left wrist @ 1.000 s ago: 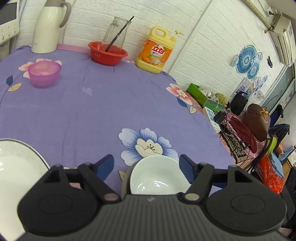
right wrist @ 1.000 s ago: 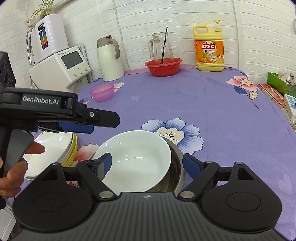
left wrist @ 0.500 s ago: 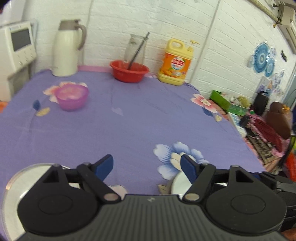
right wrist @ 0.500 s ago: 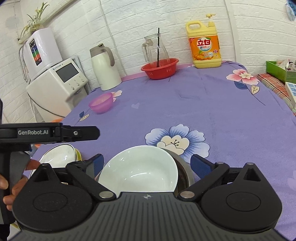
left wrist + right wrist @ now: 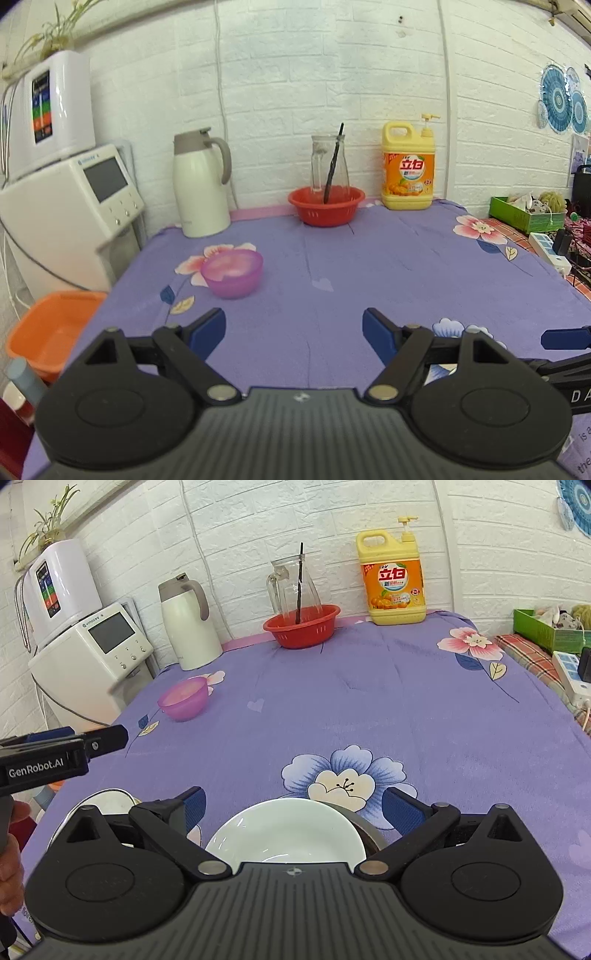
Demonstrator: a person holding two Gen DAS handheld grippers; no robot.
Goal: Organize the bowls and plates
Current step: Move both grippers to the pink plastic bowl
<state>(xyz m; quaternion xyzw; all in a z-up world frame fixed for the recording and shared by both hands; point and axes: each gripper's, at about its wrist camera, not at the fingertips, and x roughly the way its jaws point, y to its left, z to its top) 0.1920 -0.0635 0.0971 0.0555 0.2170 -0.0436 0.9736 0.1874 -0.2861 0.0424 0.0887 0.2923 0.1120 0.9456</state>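
Observation:
A white bowl (image 5: 286,830) sits nested in a metal bowl (image 5: 365,832) at the near edge of the purple table, between the fingers of my open, empty right gripper (image 5: 293,808). A white plate (image 5: 107,799) lies to its left, partly hidden behind the gripper. A small purple bowl (image 5: 232,273) stands on the table's left side, also in the right wrist view (image 5: 183,698). My left gripper (image 5: 293,328) is open and empty, held above the table and facing the back wall; it shows in the right wrist view (image 5: 107,738) at the left edge.
At the back stand a white thermos jug (image 5: 199,184), a red basket (image 5: 325,205) holding a glass pitcher (image 5: 328,166), and a yellow detergent bottle (image 5: 408,166). White appliances (image 5: 70,199) and an orange tub (image 5: 48,332) are left of the table. Clutter lies off the right edge.
My left gripper has lifted and swung left, from over the white bowl to facing the back wall. My right gripper has drawn back and tilted up a little.

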